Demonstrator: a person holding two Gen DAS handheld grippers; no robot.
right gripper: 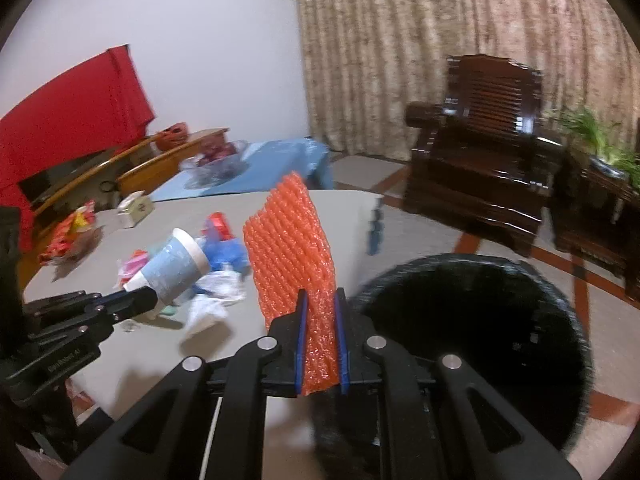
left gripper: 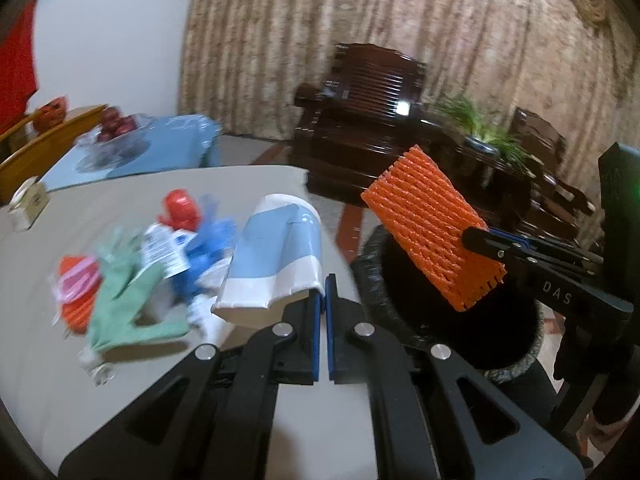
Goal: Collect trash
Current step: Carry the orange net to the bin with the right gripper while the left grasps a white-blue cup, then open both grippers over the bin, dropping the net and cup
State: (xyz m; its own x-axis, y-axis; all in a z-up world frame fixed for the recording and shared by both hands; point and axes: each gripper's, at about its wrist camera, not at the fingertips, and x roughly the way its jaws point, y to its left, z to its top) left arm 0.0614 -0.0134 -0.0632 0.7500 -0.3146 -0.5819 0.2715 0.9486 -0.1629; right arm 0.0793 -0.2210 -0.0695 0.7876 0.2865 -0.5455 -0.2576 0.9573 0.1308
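My left gripper (left gripper: 323,292) is shut on the rim of a blue and white paper cup (left gripper: 276,260) and holds it above the table edge; the cup also shows in the right wrist view (right gripper: 176,266). My right gripper (right gripper: 322,300) is shut on an orange foam net sleeve (right gripper: 290,248), held over the black trash bin (right gripper: 492,344). In the left wrist view the sleeve (left gripper: 432,228) hangs above the bin (left gripper: 460,328). More trash lies on the table: a green glove (left gripper: 124,300), blue and red wrappers (left gripper: 188,236) and crumpled white paper (right gripper: 212,300).
The beige table (left gripper: 120,380) has a small box (left gripper: 30,204) and a snack bag (right gripper: 68,236) at its far side. A blue-covered table with a fruit bowl (left gripper: 116,136) stands behind. Dark wooden chairs (right gripper: 484,152) and a plant (left gripper: 480,128) stand beyond the bin.
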